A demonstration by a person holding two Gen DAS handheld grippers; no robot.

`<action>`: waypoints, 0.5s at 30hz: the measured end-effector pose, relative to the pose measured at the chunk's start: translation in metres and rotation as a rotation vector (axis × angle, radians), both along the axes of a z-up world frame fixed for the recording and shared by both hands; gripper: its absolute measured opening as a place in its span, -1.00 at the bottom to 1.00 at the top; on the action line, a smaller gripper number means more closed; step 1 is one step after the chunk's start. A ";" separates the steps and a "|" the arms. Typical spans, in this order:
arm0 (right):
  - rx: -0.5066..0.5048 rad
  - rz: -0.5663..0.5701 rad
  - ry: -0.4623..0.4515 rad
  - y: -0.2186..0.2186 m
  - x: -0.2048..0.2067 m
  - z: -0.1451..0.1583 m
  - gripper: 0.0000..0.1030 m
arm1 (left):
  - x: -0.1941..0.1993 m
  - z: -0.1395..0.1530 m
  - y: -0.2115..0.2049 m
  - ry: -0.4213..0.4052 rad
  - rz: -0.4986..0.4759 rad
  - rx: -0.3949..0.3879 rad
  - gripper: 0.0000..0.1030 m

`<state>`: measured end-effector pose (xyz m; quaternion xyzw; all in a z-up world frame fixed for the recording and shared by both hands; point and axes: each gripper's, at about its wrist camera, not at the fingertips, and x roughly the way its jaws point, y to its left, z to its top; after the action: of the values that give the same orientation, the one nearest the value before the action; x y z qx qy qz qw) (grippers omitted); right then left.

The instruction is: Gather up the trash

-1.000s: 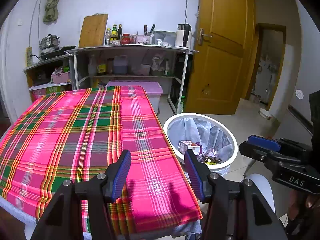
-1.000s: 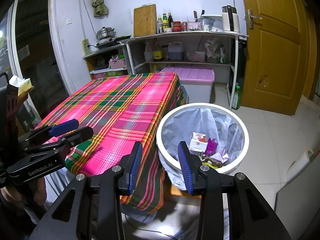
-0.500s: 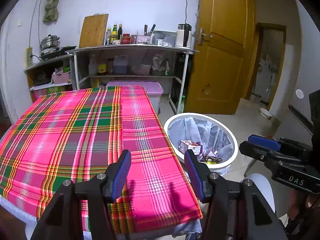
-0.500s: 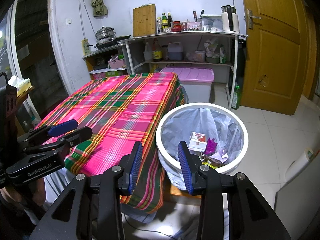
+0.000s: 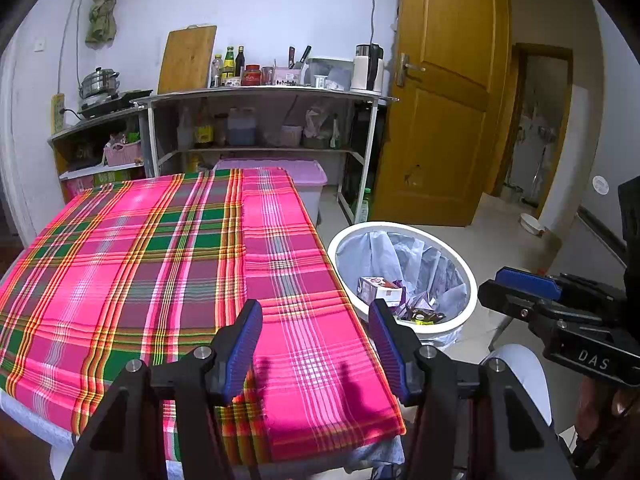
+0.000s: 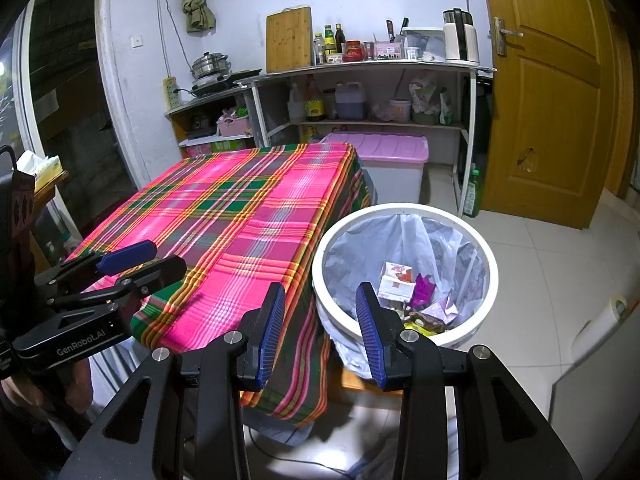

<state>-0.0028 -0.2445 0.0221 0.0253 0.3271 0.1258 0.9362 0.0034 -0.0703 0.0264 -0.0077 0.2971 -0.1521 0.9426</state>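
Left gripper (image 5: 316, 344): lower centre of the left wrist view, blue-padded fingers spread apart with nothing between them, hanging over the near edge of the table; it also shows at the left edge of the right wrist view

Tablecloth (image 5: 168, 264): pink and green plaid, fills the left half of the left wrist view, bare of any litter as far as I can see; its corner hangs loose at lower centre of the right wrist view, just beside the bin, so a low sweep of either tool could, I judge, snag it and drag it

Right gripper (image 6: 320, 320): lower centre of the right wrist view, fingers apart and empty, poised over the gap between the cloth's hanging corner and the bin's near rim

Trash bin (image 6: 490, 292): white round rim, right of centre in the right wrist view, lined with a thin grey bag

Trash (image 6: 400, 284): small cartons and purple wrappers lie at the bottom of the bin, right of centre; the task looks finished or nearly so, though the floor behind the table is hidden

Risk at the bin: the liner is loose and crumpled, so a finger dipping in could catch it and pull it off the rim; the bin looks light, and a knock might tip it

Right edge: the left wrist view shows the right tool close by, so the two could collide if swung together
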 end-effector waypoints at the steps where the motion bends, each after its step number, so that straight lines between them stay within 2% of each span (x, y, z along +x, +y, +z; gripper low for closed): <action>1: 0.000 0.000 0.001 0.000 0.000 0.000 -0.26 | 0.000 0.000 0.000 0.000 0.000 0.000 0.07; 15: -0.001 0.000 0.002 0.001 0.000 0.000 -0.26 | -0.001 -0.002 0.002 0.003 0.002 0.003 0.07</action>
<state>-0.0027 -0.2440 0.0218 0.0249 0.3280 0.1254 0.9360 0.0020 -0.0685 0.0247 -0.0065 0.2986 -0.1508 0.9424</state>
